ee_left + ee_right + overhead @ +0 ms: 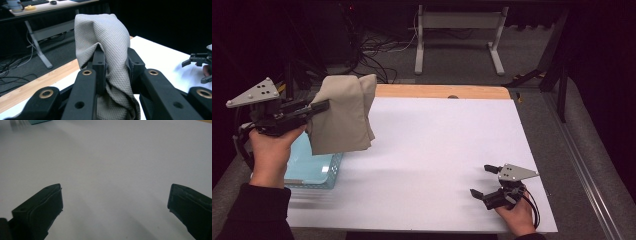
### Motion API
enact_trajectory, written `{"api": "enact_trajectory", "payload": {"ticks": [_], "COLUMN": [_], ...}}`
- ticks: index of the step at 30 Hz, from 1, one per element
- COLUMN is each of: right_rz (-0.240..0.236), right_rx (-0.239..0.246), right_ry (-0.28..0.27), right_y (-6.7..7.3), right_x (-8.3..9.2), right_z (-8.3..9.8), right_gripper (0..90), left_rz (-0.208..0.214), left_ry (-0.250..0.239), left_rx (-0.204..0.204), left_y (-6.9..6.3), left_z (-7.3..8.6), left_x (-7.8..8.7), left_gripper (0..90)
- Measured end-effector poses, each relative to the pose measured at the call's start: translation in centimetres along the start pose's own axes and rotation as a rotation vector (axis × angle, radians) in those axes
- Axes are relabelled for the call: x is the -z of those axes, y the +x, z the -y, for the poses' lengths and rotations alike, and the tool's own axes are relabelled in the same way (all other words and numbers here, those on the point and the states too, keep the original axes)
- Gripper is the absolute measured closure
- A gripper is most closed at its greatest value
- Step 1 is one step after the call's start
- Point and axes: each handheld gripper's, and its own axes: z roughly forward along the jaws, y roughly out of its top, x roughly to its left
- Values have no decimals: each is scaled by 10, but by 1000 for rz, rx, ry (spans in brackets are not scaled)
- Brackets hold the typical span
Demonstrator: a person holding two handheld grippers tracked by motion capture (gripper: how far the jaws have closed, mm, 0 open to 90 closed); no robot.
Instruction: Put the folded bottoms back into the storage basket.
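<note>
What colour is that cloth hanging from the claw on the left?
The folded waffle-weave cloth is beige-grey, plain with no print; the left gripper view shows its texture best.

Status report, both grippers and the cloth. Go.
Left gripper shut on beige cloth, held up over light blue basket. Right gripper open, empty, low over white table. Nothing in the way.

Grey cloth (110,50) in clamped tool (115,67)

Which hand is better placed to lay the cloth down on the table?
Left. The left gripper already clamps the cloth, lifted near the basket. The right gripper rests open, far away.
</note>
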Motion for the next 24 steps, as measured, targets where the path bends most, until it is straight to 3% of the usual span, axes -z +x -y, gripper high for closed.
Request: {"api": "enact_trajectory", "payload": {"ticks": [24], "right_rz": [8], "right_rx": [-4], "right_ry": [6], "right_y": [0], "right_x": [-1], "right_z": [0], "right_gripper": [5], "left_rz": [-71], "left_ry": [9], "left_rx": [10], "left_y": [21], "left_z": [26], "left_x": [60], "left_gripper": [740]}}
